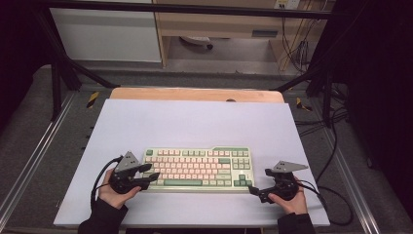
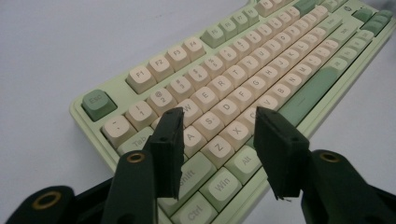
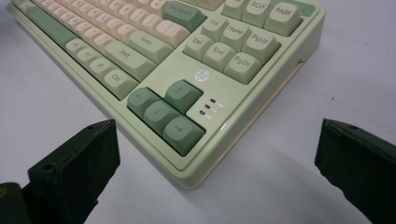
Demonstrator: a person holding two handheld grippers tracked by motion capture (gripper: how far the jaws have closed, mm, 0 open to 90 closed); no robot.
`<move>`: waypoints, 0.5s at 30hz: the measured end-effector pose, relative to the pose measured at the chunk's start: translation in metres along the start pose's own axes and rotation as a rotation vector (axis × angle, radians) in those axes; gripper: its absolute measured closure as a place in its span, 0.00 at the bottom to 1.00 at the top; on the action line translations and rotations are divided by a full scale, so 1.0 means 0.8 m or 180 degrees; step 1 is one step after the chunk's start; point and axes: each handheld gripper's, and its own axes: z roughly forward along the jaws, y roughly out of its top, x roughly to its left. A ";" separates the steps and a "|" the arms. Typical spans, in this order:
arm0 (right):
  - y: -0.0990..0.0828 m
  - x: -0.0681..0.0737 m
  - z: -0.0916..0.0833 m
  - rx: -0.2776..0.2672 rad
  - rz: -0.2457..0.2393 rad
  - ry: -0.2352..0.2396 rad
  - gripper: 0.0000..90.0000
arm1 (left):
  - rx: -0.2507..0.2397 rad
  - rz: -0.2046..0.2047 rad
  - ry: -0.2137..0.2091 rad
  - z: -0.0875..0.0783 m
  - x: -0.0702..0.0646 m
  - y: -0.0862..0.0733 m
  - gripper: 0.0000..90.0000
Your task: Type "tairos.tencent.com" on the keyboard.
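On matte white sheet (image 1: pixel 195 122), rounded-keycap plastic keyboard (image 1: pixel 197 169).

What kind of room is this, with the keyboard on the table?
Probably a lab or workshop set up for recording. A green and cream keyboard lies on a white sheet inside a black metal frame, and loose cables hang by wooden furniture behind.

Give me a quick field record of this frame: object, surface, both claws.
object: green and cream keyboard, flat, near the front edge
surface: white sheet over the table
left claw: above the keyboard's left-end keys, jaws partly apart, nothing pinched between them
right claw: at the keyboard's right front corner by the arrow keys, jaws wide, not touching it
hands: one on each claw, at the bottom edge
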 end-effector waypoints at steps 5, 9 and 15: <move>0.000 -0.001 0.001 -0.0008 -0.0021 0.0003 0.01 | 0.0027 -0.0035 -0.0004 0.007 -0.002 0.005 0.71; 0.000 0.000 0.001 -0.0007 -0.0015 0.0005 0.01 | 0.0035 -0.0018 -0.0019 0.011 -0.006 0.009 0.77; 0.000 0.000 0.001 -0.0009 -0.0016 0.0006 0.01 | 0.0045 -0.0001 -0.0034 0.018 -0.012 0.018 0.86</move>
